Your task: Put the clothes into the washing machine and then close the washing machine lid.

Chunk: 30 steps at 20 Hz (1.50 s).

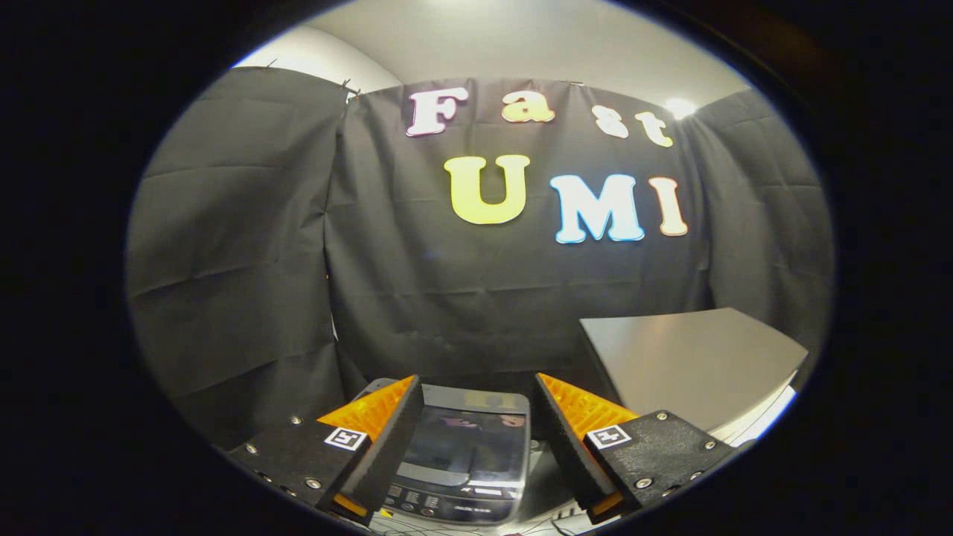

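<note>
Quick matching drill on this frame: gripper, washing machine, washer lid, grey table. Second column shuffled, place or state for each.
1. gripper
2. washing machine
3. washer lid
4. grey table

A. down over the tub, glossy top reflecting
B. beside the washer, behind one finger
C. open, holding nothing
D. below and ahead of the fingers, control panel nearest

Pairs: 1-C, 2-D, 3-A, 4-B

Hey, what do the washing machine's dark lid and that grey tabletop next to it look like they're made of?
The washing machine's dark lid, seen between the open gripper fingers, looks like glossy glass or clear plastic: it mirrors the wall behind. The grey tabletop to its right looks like smooth matte laminate or painted board, with an even, soft sheen; which one is hard to tell.
</note>
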Available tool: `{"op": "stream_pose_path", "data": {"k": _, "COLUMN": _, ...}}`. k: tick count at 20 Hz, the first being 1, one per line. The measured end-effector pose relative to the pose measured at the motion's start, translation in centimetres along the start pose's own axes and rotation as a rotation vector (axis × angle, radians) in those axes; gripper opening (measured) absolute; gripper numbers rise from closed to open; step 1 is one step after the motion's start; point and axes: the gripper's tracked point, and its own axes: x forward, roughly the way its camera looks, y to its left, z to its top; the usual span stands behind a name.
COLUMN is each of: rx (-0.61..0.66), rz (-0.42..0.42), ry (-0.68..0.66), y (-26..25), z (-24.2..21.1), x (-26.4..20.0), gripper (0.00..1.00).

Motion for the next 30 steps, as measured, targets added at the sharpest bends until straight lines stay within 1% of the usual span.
{"op": "stream_pose_path", "data": {"k": 2, "rx": 0.01, "rz": -0.006, "ry": 0.005, "y": -2.6, "z": 0.1, "x": -2.2, "gripper": 0.92}}
{"op": "stream_pose_path", "data": {"k": 9, "rx": 0.03, "rz": -0.098, "ry": -0.016, "y": -13.3, "z": 1.4, "x": -9.1, "gripper": 0.92}}
{"op": "stream_pose_path", "data": {"k": 12, "rx": 0.046, "rz": -0.138, "ry": -0.024, "y": -17.3, "z": 1.4, "x": -11.6, "gripper": 0.92}}
{"op": "stream_pose_path", "data": {"k": 17, "rx": 0.033, "rz": -0.199, "ry": -0.025, "y": -23.4, "z": 0.6, "x": -15.3, "gripper": 0.92}}
{"op": "stream_pose_path", "data": {"k": 21, "rx": 0.024, "rz": -0.228, "ry": -0.029, "y": -26.7, "z": 0.3, "x": -17.7, "gripper": 0.92}}
{"op": "stream_pose_path", "data": {"k": 24, "rx": 0.029, "rz": -0.241, "ry": -0.041, "y": -28.2, "z": 0.2, "x": -18.9, "gripper": 0.92}}
{"op": "stream_pose_path", "data": {"k": 30, "rx": 0.02, "rz": -0.237, "ry": -0.045, "y": -29.1, "z": 0.1, "x": -20.6, "gripper": 0.92}}
